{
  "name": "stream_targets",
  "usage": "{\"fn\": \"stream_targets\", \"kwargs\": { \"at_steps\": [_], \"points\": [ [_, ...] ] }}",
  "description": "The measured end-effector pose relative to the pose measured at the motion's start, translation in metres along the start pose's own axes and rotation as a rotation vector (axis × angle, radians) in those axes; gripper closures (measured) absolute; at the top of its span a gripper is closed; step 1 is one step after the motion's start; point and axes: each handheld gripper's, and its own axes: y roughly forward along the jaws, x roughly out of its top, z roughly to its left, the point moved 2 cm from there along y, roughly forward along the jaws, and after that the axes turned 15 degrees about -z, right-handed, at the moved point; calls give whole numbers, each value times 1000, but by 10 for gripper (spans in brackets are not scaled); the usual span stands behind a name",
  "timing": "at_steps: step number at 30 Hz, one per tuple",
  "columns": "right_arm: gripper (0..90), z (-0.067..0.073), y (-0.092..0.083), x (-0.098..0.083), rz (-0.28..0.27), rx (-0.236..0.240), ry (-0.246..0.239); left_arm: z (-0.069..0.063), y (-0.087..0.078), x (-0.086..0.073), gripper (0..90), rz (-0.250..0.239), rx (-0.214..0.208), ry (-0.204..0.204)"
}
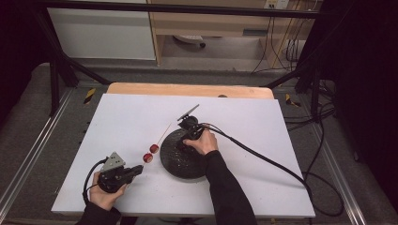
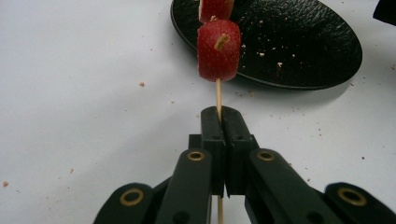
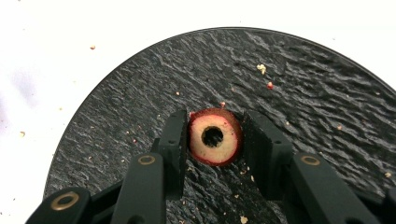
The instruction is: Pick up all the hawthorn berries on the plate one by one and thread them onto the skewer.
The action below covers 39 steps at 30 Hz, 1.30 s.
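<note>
Black slate-textured round plate (image 1: pixel 180 164) sits low-centre in the high view on a white sheet (image 1: pixel 122 122) over a wooden table (image 1: pixel 187 89); crumbs scattered on plate and sheet.

Right gripper (image 3: pixel 215 140), bottom centre of the right gripper view: jaws bracket a cored strawberry slice (image 3: pixel 215 136), pale ring, red skin, round hole through the middle. Left jaw touches it; can't tell whether the right one is in contact. Slice is above the plate's rippled surface, well inside the rim.

Left gripper (image 2: pixel 220 116): jaws pressed together, clamped on a thin wooden skewer (image 2: pixel 218 95). Two strawberry pieces (image 2: pixel 218 49) threaded on it, the nearer one seeded and blunt-cut, near the plate's left edge.

High view: left gripper (image 1: pixel 136 169) lower left, skewer running up-right. Open white sheet left, top and right of the plate.
</note>
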Motion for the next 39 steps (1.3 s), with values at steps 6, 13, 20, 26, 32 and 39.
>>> {"fn": "stream_targets", "kwargs": {
  "at_steps": [6, 13, 20, 26, 32, 39],
  "points": [
    [623, 0, -1, 0, 8, -3, 22, 0, 0, 0, 885, -1, -1, 0],
    [626, 2, -7, 3, -7, 1, 35, 0, 0, 0, 886, -3, 0, 0],
    [626, 4, -18, 5, -24, 6, 22, -1, -1, 1, 885, -7, 1, 1],
    [627, 5, -30, 4, -58, 12, 37, -2, -1, 1, 885, -8, 0, 5],
    [626, 4, -44, -5, -116, 43, 66, -4, 0, 1, 885, -10, -1, 6],
    [626, 3, -63, -18, -217, 82, 101, -7, 1, 2, 885, -10, -4, 9]
  ]
}}
